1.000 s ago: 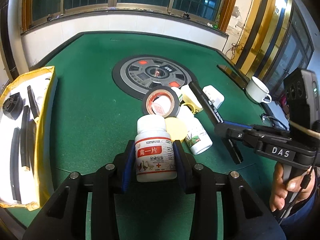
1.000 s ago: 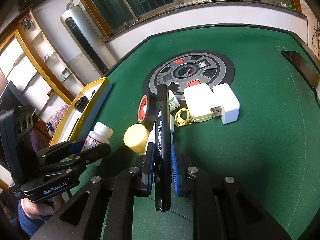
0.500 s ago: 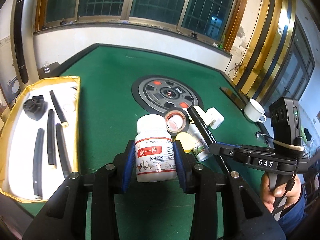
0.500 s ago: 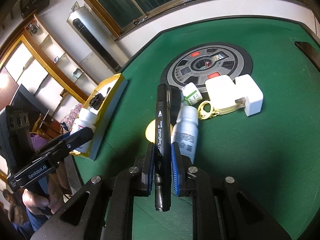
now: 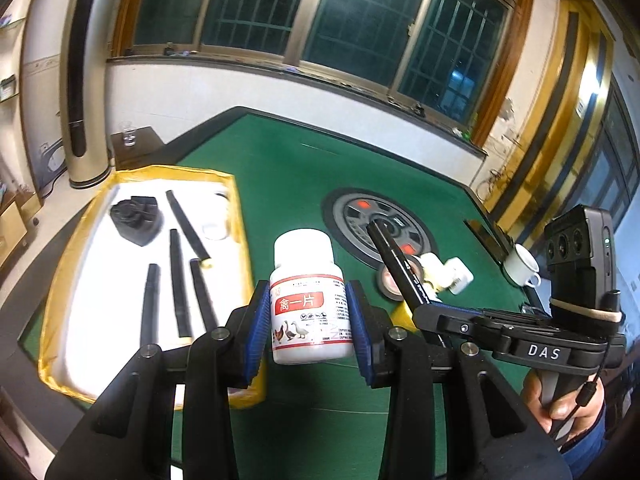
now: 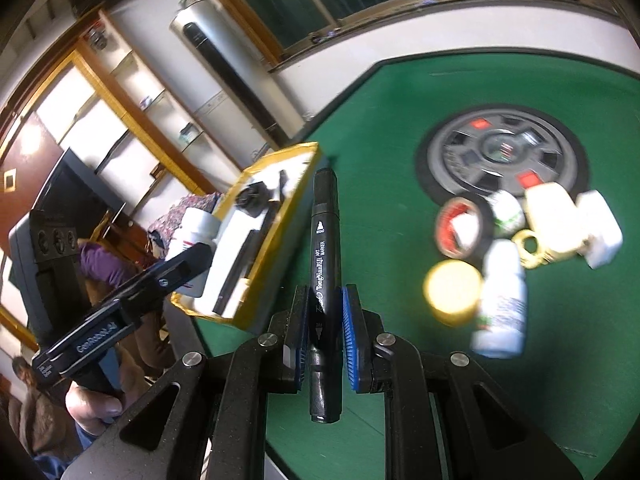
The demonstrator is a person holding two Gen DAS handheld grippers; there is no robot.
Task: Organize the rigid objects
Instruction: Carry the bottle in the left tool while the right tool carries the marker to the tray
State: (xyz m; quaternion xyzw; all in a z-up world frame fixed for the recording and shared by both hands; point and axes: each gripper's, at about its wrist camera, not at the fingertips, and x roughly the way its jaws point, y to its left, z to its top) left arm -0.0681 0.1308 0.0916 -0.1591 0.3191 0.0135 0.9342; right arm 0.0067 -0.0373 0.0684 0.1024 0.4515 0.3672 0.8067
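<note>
Both sets of jaws are clamped on something: your left gripper (image 5: 308, 326) pinches a white pill bottle (image 5: 307, 300) upright between its blue pads, and your right gripper (image 6: 325, 334) grips a black marker (image 6: 324, 280) by its lower half, with the capped end sticking forward past the pads. You carry both clear of the green table (image 5: 280, 168). In the left wrist view the bottle hangs above the table's near edge, just beside the near right corner of the yellow-edged tray (image 5: 236, 200). That tray sits along the table's left edge and holds several black sticks (image 5: 176, 284) lying lengthwise and a chunky black part (image 5: 136, 220) at its far end. In the right wrist view the marker points toward the tray's near corner, above the felt just to the right of it.

Well apart to the right, near the round grey panel (image 6: 504, 152) in the table's middle, a cluster lies on the felt: a roll of black tape (image 6: 464, 226), a yellow lid (image 6: 454, 292), a white bottle on its side (image 6: 502, 304), a white charger (image 6: 600, 228) and a cream case (image 6: 552, 216) beside it. These look blurred, so I cannot tell which of them touch. A white cup (image 5: 520, 266) stands at the table's right edge.
</note>
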